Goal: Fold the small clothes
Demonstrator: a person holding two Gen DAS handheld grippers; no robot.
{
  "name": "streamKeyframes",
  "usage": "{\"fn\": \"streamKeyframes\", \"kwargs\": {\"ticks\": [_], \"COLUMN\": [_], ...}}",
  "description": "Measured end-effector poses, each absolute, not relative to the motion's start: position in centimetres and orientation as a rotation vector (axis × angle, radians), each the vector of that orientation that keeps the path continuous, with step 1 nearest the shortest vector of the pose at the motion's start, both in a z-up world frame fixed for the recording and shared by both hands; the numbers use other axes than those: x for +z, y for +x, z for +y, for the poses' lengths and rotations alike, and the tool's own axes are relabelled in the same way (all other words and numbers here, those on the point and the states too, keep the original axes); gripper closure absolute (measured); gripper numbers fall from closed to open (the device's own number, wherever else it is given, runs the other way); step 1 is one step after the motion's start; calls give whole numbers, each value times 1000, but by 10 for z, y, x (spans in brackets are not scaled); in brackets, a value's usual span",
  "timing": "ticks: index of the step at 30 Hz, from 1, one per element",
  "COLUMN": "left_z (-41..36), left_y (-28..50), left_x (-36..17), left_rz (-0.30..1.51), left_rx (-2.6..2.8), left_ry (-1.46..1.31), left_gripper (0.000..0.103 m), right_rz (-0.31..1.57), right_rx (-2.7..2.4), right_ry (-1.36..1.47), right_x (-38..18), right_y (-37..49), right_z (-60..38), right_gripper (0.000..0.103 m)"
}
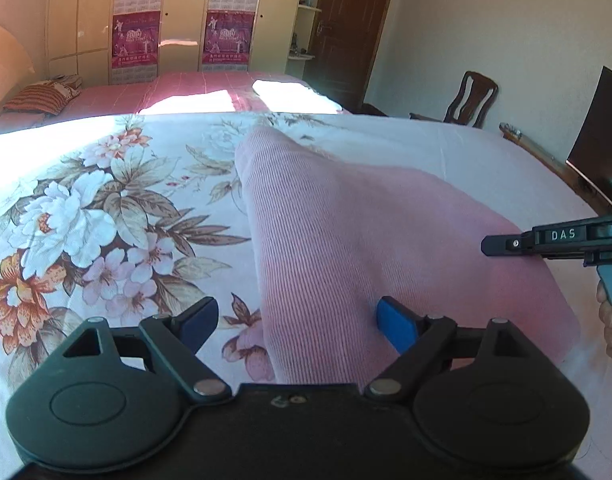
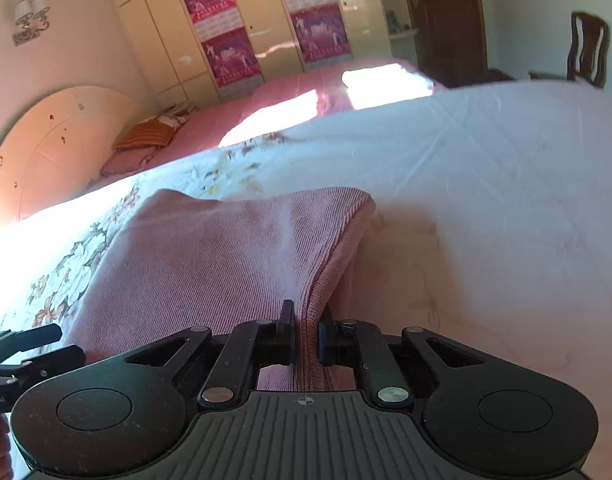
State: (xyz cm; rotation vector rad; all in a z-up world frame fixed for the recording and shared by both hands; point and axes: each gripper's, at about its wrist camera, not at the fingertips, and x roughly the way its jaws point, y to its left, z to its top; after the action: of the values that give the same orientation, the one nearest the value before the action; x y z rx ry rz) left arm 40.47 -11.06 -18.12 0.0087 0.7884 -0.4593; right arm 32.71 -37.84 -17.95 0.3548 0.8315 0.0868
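1. The left claw [image 1: 298, 322] is spread wide over the near left edge of the pink garment [image 1: 365, 240], gripping nothing; if it is closed off-edge, the floral bedsheet [image 1: 86, 216] may be pinched too.
2. The garment is spread on the bed, its right edge pinched in the right claw [image 2: 306, 340]. A shallow hold may slip when lifted.
3. A chair [image 1: 471, 98] stands well beyond the bed; nothing is seen obstructing.

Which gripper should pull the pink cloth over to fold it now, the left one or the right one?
The right gripper, probably. It is already shut on the pink cloth's edge, which lifts off the flowered sheet. The left gripper is open, gripping nothing, with cloth lying between its fingers.
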Motion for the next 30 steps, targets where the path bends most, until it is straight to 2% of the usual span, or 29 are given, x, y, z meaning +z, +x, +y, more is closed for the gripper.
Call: {"fn": "streamKeyframes", "kwargs": {"ticks": [2, 3, 4, 6, 12, 16, 19, 23, 27, 30], "left_z": [-111, -109, -107, -103, -106, -104, -102, -96, -96, -108], "left_y": [406, 407, 407, 406, 398, 400, 399, 398, 397, 411], "left_x": [-192, -192, -192, -188, -177, -196, -196, -184, -157, -146], "left_rz": [819, 822, 830, 830, 810, 859, 858, 849, 755, 724], "left_rx": [-456, -455, -453, -451, -462, -440, -447, -451, -460, -489], "left_ry": [10, -1, -16, -29, -26, -43, -37, -75, -103, -103], "left_gripper": [16, 15, 15, 16, 20, 18, 18, 20, 23, 32], "right_rz": [819, 815, 808, 780, 734, 828, 879, 867, 758, 720], "right_rx": [80, 79, 73, 64, 85, 47, 38, 54, 39, 30], "right_ry": [386, 390, 385, 369, 315, 209, 332, 307, 388, 358], "right_x": [-181, -177, -173, -159, -139, -170, -195, -179, -152, -142], "right_y": [322, 320, 316, 304, 265, 259, 252, 251, 256, 280], "right_z": [-381, -382, -383, -387, -369, -354, -371, -370, -383, -380], "right_gripper": [93, 89, 81, 74, 74, 75, 75, 75, 74, 74]}}
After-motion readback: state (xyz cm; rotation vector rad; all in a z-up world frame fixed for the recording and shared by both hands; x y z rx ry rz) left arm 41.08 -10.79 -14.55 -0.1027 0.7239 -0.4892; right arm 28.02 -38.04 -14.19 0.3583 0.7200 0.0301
